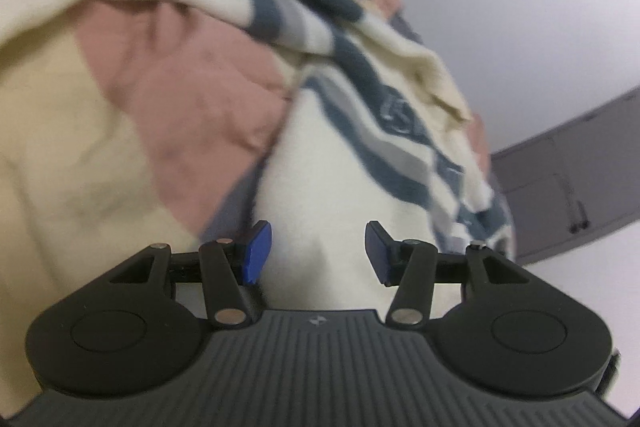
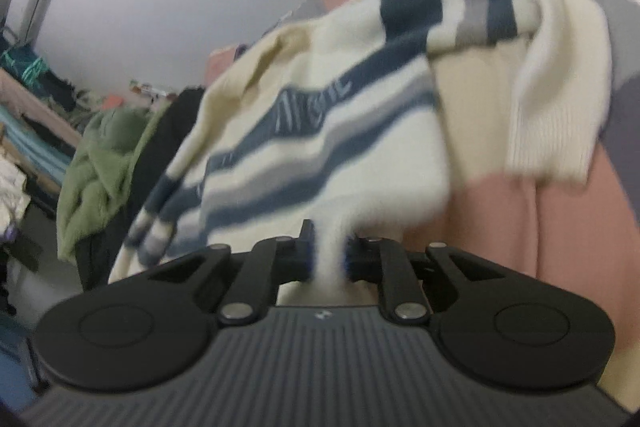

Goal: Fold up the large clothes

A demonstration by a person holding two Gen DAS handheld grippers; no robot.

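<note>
Sweater [image 2: 320, 131], cream knit with navy and grey stripes, lies crumpled on a bed cover of pink, yellow and grey blocks [image 2: 568, 227]. My right claw [image 2: 328, 255] is pinched on a bunch of its cream fabric, likely to lift and spread it for folding. My left claw [image 1: 318, 253] stands spread, pads clear of the cream cloth ahead, probably lining up a second hold. One ribbed cuff [image 2: 548, 143] hangs loose.
</note>
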